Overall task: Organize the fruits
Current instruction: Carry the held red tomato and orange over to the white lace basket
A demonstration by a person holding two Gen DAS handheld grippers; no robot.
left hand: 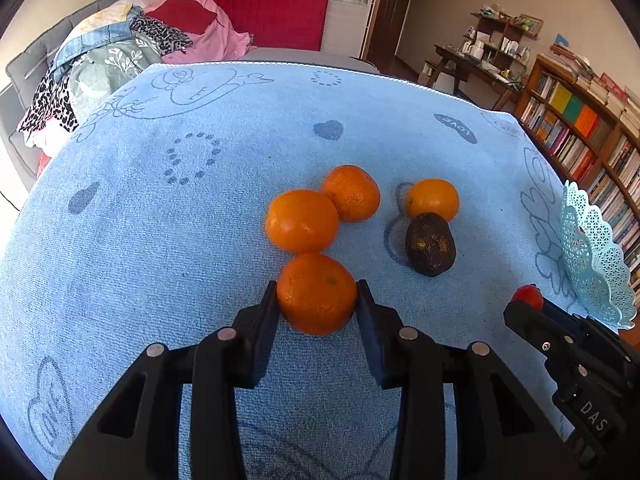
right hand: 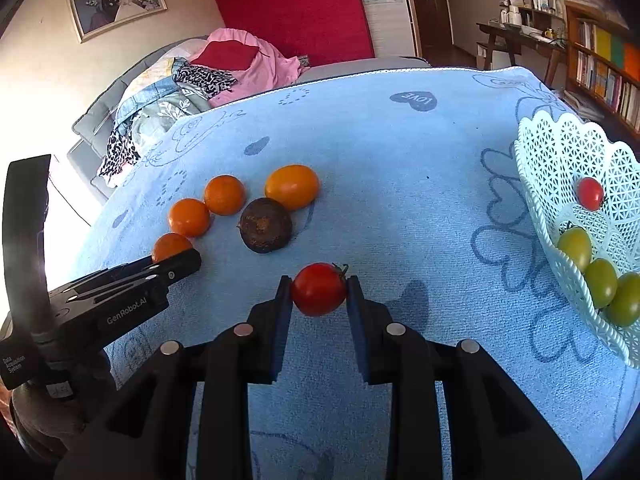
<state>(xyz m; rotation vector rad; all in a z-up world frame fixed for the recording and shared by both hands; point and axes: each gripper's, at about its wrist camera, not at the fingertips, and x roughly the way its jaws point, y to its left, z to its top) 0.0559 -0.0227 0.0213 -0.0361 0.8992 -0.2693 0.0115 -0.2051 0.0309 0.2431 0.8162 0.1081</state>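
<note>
My left gripper (left hand: 317, 289) is shut on an orange (left hand: 316, 304) that rests on the blue towel (left hand: 160, 240); both pads touch its sides. Two more oranges (left hand: 302, 220) (left hand: 351, 193) lie just beyond it, with a third orange (left hand: 433, 199) and a dark brown fruit (left hand: 430, 244) to the right. My right gripper (right hand: 319, 280) is shut on a red tomato (right hand: 319, 296), held a little above the towel. A white lattice basket (right hand: 560, 148) at the right holds a red tomato (right hand: 590, 193) and green tomatoes (right hand: 600, 282).
The towel's far edge (left hand: 280, 65) borders a grey sofa piled with clothes (left hand: 132, 48). A bookshelf (left hand: 580, 128) and a desk (left hand: 476, 64) stand off to the right. The left gripper's body (right hand: 120, 300) reaches in from the left in the right wrist view.
</note>
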